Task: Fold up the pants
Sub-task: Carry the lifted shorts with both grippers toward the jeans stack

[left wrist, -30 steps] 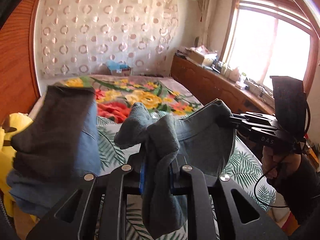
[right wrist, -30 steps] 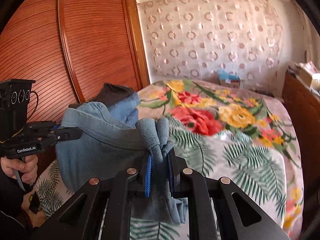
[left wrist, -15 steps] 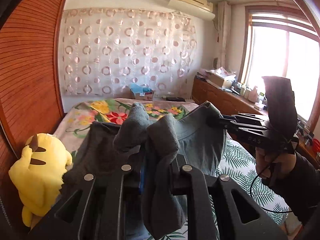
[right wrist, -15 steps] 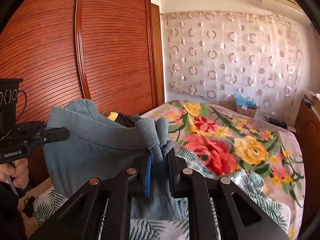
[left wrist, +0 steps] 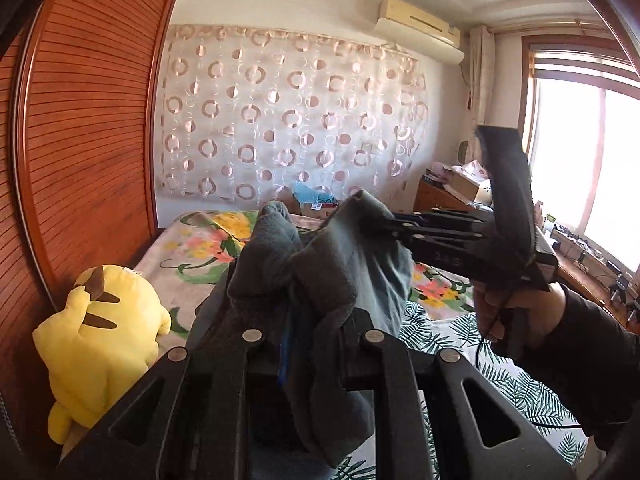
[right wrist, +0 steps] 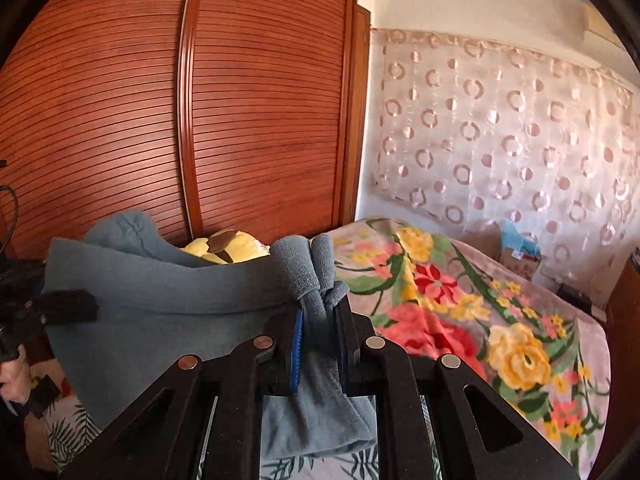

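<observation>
the bed (right wrist: 520, 320) lies well below, so you have room to let the pants (right wrist: 160, 304) hang; you hold them in the air, stretched between both tools, so the cloth falls flat before the fold. your left gripper (left wrist: 310, 344) pinches one bunched edge, your right gripper (right wrist: 318, 336) pinches the other

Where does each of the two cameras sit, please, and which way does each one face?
Left wrist: on the left gripper, clamped on the grey-blue fleece pants, facing the circle-patterned curtain and window; the right gripper and the person's right hand show.
Right wrist: on the right gripper, facing the slatted wooden wardrobe; the left gripper shows.
Shared: pants, curtain, flowered blanket, yellow plush toy.
</observation>
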Tool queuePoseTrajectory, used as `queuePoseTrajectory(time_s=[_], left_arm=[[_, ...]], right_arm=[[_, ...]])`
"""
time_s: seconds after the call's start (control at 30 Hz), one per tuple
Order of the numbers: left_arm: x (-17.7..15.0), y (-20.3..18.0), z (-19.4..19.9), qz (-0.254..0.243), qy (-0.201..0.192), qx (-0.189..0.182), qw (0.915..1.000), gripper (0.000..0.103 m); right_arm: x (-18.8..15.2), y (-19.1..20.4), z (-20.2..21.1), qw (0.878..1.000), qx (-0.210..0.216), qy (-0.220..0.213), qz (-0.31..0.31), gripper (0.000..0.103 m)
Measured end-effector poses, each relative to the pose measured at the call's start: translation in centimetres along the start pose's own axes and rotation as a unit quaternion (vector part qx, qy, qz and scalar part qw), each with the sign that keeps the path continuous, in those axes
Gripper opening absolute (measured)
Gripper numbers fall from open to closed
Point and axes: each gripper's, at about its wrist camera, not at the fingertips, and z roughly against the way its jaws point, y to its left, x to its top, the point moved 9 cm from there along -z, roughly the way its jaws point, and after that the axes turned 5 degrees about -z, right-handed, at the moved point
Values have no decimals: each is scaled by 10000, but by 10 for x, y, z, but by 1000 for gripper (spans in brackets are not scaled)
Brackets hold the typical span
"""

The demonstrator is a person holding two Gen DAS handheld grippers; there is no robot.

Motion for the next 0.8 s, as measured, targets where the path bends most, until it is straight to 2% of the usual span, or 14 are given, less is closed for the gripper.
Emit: queuePoseTrajectory(time_s=[0.27, 0.4, 0.53, 0.67, 0.8], left_arm=[[-3, 11, 2, 243, -32, 149, 9996, 18], [-4, 13, 2, 314, 35, 68, 9995, 18], [19, 11, 6, 223, -195, 10, 9996, 18], [57, 7, 22, 81, -534, -33, 9985, 18], [83, 18, 39, -26, -743, 234, 9970, 18]], right_arm=[[19, 7, -34, 9991, 341, 44, 246, 14], [23, 2, -30, 9987, 439, 99, 242, 13], [47, -13, -6, 9991, 391, -133, 112, 13], [85, -23, 20, 9983, 284, -483, 171, 13], [121, -14, 29, 9953, 398, -812, 351, 13]])
